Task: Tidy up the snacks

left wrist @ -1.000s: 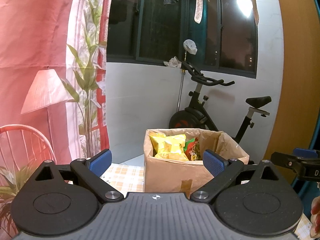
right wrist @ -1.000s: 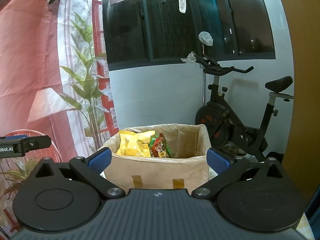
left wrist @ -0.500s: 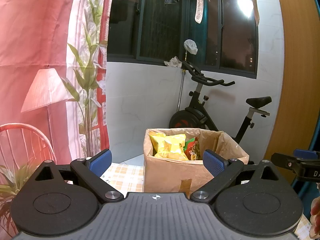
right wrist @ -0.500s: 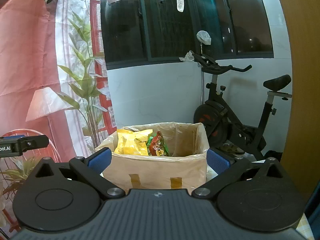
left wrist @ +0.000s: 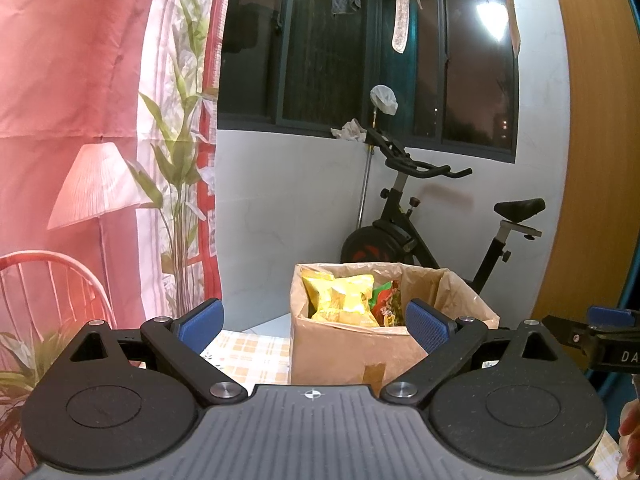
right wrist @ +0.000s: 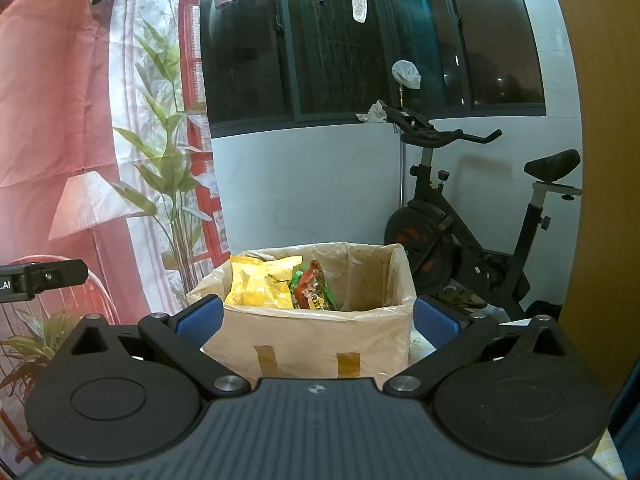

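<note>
A cardboard box (left wrist: pixel 344 354) lined with a plastic bag stands on a checked tablecloth (left wrist: pixel 248 350). Yellow snack packs (left wrist: pixel 340 296) and a red-green pack (left wrist: pixel 388 300) stick up inside it. In the right wrist view the same box (right wrist: pixel 312 344) is dead ahead, with the yellow packs (right wrist: pixel 260 284) and the red-green pack (right wrist: pixel 314 290) at its left. My left gripper (left wrist: pixel 312 326) is open and empty, the box ahead and slightly right. My right gripper (right wrist: pixel 316 318) is open and empty, its blue pads either side of the box front.
An exercise bike (left wrist: pixel 420 216) stands behind the box against a white wall. A printed pink curtain (left wrist: pixel 80 120) hangs on the left, a wooden panel (left wrist: pixel 592 160) on the right. Laundry hangs overhead. The other gripper's tip (left wrist: pixel 592 340) shows at the right edge.
The right gripper's view has drifted slightly, the box sitting a little lower and more centred. The left gripper has barely moved. Both stay open.
</note>
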`<state>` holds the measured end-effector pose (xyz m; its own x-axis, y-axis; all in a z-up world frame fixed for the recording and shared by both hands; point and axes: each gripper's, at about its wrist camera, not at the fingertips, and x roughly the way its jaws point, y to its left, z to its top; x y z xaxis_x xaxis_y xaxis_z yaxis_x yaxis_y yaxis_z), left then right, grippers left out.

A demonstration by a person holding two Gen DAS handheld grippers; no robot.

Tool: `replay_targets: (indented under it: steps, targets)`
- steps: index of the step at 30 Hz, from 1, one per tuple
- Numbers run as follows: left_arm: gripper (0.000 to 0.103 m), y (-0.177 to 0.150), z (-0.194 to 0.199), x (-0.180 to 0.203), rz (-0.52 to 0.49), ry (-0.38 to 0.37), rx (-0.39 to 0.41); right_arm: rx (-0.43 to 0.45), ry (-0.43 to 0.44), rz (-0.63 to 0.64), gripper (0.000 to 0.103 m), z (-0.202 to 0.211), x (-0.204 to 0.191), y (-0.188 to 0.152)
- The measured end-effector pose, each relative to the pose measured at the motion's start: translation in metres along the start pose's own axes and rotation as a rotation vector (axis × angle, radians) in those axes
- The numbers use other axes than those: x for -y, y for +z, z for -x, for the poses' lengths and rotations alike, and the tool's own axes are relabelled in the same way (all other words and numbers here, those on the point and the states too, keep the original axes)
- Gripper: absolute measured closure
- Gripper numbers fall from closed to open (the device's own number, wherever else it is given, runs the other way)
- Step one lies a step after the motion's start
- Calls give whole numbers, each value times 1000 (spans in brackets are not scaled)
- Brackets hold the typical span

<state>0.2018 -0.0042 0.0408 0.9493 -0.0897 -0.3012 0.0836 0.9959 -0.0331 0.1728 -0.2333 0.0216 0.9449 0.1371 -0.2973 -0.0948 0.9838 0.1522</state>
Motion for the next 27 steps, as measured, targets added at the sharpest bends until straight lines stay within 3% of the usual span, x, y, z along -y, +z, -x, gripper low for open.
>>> replay_targets:
  steps: [27]
  targets:
    - [4,-1,-1,1,6,-8,0,-9,-7,11,0,-3,0,-5]
